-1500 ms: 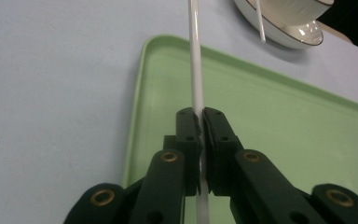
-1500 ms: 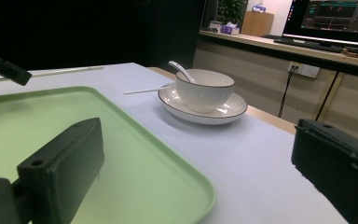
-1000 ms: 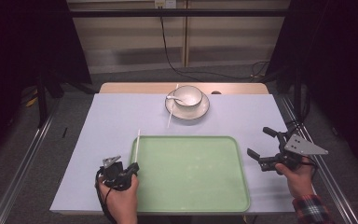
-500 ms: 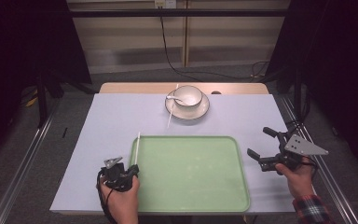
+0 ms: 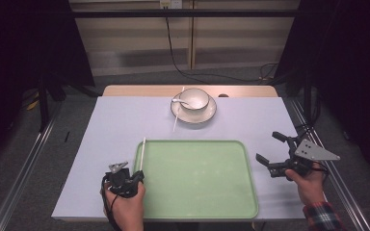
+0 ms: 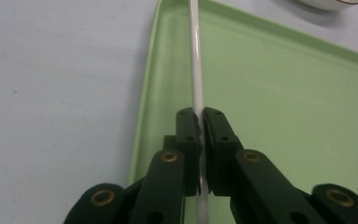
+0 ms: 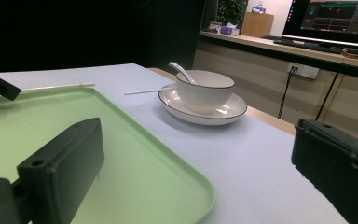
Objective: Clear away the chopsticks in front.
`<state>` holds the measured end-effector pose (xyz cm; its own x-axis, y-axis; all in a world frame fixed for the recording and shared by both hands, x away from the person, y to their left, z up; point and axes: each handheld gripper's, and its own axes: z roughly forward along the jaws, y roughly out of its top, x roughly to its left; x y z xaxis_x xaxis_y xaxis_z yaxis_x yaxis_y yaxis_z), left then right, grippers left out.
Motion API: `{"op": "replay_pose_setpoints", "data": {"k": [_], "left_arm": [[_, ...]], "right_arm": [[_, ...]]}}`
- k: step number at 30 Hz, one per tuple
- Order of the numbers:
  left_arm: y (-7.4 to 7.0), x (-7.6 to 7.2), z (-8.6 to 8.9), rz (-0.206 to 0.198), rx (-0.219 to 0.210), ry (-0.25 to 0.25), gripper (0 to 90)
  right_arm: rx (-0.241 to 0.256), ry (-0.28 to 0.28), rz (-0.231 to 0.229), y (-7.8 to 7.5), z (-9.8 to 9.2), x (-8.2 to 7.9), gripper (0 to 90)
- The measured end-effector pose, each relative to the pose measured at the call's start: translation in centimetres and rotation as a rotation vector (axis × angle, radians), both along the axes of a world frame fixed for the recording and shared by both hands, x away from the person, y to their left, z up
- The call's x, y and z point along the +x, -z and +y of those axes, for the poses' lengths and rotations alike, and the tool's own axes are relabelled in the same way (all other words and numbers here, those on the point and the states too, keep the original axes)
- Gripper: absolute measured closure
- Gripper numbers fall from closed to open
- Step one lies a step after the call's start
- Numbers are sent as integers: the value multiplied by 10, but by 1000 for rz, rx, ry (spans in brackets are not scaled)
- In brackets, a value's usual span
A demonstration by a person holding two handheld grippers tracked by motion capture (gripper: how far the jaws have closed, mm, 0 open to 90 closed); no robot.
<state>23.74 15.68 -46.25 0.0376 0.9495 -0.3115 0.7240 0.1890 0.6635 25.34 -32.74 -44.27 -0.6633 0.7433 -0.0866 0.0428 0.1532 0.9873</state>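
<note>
The left tongs (image 6: 200,122) pinch a white stick (image 6: 196,70) over the green tray's (image 5: 197,192) 9 o'clock rim — it points toward 12. The right tongs (image 5: 275,149) gape wide at the tray's 3 o'clock, holding nothing.

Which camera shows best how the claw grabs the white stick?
The left gripper view: the left gripper is shut on the white stick, close up over the green tray. The high view shows it thin and small; the right gripper view shows it far off.
</note>
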Motion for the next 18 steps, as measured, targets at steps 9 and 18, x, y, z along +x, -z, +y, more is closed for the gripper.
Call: {"op": "replay_pose_setpoints", "data": {"k": [9, 18], "left_arm": [[0, -1, -3, 11, 4, 6, 858], [1, -2, -8, 35, 21, 22, 858]], "right_arm": [[1, -3, -4, 0, 0, 0, 16], [4, -1, -1, 0, 2, 1, 16]]}}
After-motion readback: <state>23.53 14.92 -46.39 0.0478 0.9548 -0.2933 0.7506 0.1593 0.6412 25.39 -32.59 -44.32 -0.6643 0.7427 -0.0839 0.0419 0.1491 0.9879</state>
